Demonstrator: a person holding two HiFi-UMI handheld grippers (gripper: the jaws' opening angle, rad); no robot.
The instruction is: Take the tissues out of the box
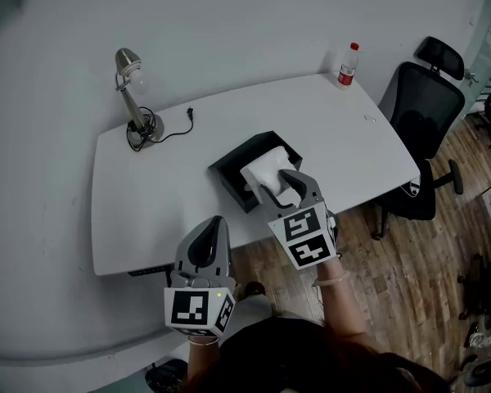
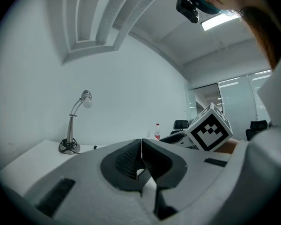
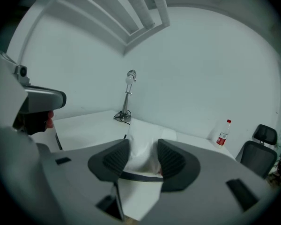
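A black open box (image 1: pixel 227 176) sits near the front of the white table (image 1: pixel 147 195). A thick white wad of tissues (image 1: pixel 264 165) rises out of the box. My right gripper (image 1: pixel 278 185) has come in from the front edge, and its jaws stand wide on either side of the wad, pressing on it. In the right gripper view the tissues (image 3: pixel 143 137) fill the gap between the dark pads of the right gripper (image 3: pixel 143 157). My left gripper (image 1: pixel 211 223) hangs off the table's front edge, shut and holding nothing. The left gripper (image 2: pixel 141 150) shows its pads meeting in its own view.
A silver desk lamp (image 1: pixel 131 84) with a coiled cable (image 1: pixel 173 129) stands at the table's back left. A red-capped bottle (image 1: pixel 347 65) is at the back right corner. A black office chair (image 1: pixel 424 117) stands to the right on the wooden floor.
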